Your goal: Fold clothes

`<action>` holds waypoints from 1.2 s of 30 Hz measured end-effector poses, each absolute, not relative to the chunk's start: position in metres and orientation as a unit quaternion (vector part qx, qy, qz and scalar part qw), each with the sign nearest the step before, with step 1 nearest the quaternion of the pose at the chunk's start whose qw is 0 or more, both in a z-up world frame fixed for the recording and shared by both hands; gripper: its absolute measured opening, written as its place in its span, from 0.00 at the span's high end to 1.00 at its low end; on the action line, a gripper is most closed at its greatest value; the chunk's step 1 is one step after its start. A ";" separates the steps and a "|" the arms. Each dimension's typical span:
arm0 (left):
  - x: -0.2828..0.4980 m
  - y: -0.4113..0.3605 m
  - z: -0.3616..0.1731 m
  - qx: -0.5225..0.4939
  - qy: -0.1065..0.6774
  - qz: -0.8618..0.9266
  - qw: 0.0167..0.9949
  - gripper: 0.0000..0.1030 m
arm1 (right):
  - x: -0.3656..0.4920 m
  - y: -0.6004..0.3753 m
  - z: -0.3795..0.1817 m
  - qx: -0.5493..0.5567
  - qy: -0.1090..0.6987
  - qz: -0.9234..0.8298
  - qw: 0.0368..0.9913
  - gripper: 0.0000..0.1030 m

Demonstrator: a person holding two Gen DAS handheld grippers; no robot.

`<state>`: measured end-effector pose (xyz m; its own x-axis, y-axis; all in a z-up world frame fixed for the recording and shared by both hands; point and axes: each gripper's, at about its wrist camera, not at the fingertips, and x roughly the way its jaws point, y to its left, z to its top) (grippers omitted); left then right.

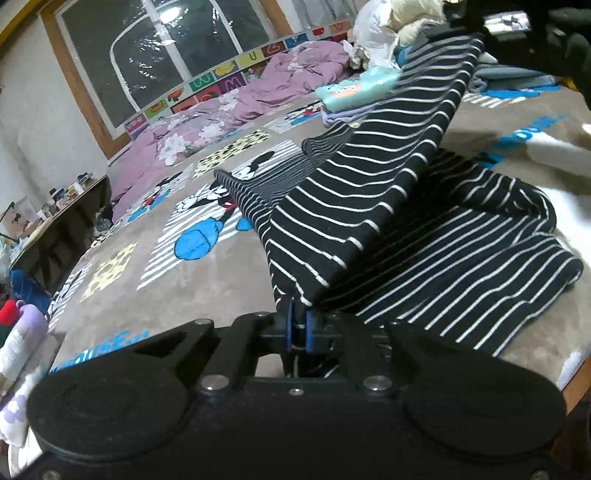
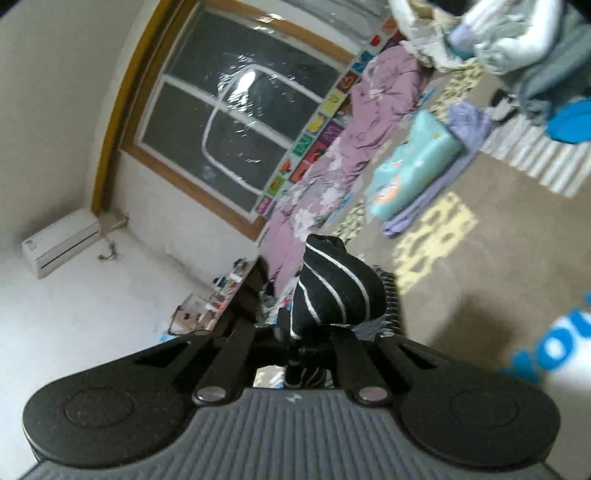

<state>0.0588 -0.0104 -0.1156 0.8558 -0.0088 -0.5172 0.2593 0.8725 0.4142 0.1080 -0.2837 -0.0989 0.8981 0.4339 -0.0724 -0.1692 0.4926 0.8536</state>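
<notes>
A black garment with thin white stripes (image 1: 369, 192) lies partly on the grey cartoon-print bed cover (image 1: 166, 280). My left gripper (image 1: 298, 325) is shut on its near corner and holds that edge up. The cloth stretches taut to my right gripper (image 1: 506, 26), seen at the top right of the left wrist view, which holds the far corner high. In the right wrist view my right gripper (image 2: 306, 332) is shut on a bunched bit of the striped garment (image 2: 332, 284). The rest of the garment rests in folds on the bed (image 1: 480, 251).
A folded teal piece on a lilac one (image 1: 354, 92) lies further back, also in the right wrist view (image 2: 413, 170). A purple floral quilt (image 1: 229, 114) runs along the window wall. A pile of unfolded clothes (image 2: 517, 48) sits at the far end. A cluttered desk (image 1: 55, 210) stands left.
</notes>
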 end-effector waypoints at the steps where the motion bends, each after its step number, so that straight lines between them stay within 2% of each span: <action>1: 0.058 -0.011 -0.116 0.243 0.260 -0.073 0.932 0.94 | 0.104 -0.287 -0.105 0.476 0.141 0.167 0.852 0.94; 18: 0.051 -0.012 -0.119 0.255 0.282 -0.103 0.919 0.92 | 0.092 -0.301 -0.181 0.478 0.208 0.094 0.848 0.94; 20: 0.046 0.004 -0.104 0.208 0.290 -0.119 0.927 0.82 | 0.095 -0.302 -0.192 0.493 0.221 0.097 0.836 0.93; 22: 0.043 0.027 -0.083 0.136 0.292 -0.132 0.937 0.76 | 0.097 -0.302 -0.195 0.493 0.221 0.104 0.835 0.93; 25: 0.042 0.081 -0.052 0.017 0.261 -0.081 0.962 0.77 | 0.099 -0.301 -0.195 0.491 0.216 0.115 0.836 0.93; 28: 0.045 0.116 -0.046 -0.053 0.255 -0.039 0.965 0.77 | 0.100 -0.303 -0.197 0.500 0.209 0.122 0.832 0.92; 30: 0.048 0.124 -0.051 -0.071 0.269 -0.028 0.960 0.77 | 0.101 -0.304 -0.198 0.506 0.205 0.126 0.828 0.92; 36: 0.055 0.078 -0.080 -0.029 0.319 -0.079 0.944 0.77 | 0.108 -0.304 -0.192 0.499 0.203 0.142 0.830 0.89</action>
<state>0.0546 0.0785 -0.0799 0.7841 -0.1684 -0.5974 0.1312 0.9857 -0.1056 0.1078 -0.3040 -0.1916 0.8772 0.4386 -0.1955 -0.0330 0.4612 0.8867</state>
